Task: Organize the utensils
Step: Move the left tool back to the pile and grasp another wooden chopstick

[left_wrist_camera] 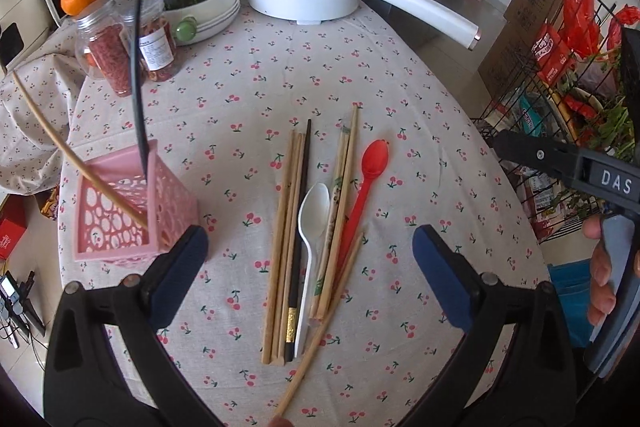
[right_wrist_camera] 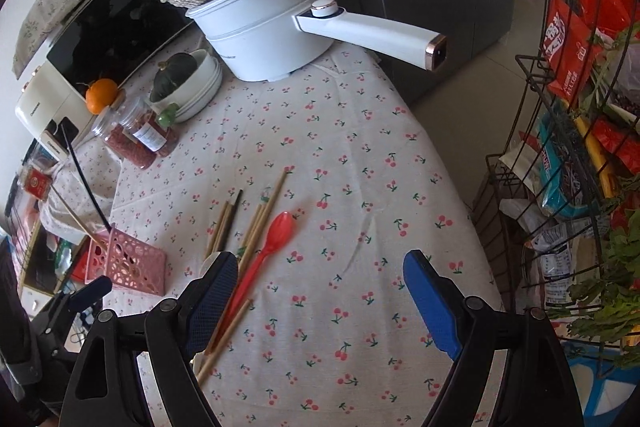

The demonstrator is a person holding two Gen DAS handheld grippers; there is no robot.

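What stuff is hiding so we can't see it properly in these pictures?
- White spoon: right wrist view, mostly behind the right gripper's finger.
- Loose chopstick: left wrist view, near end cut off by the picture's bottom edge.
- Jar label: left wrist view, writing too small, partly behind the black chopstick.
- Pink basket: its bottom inside is hidden by its walls in both views.

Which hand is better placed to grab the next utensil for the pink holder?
Left. Its open gripper straddles the utensil pile, with the pink holder right beside it. The right gripper, also open, sits off to the pile's side over bare cloth.
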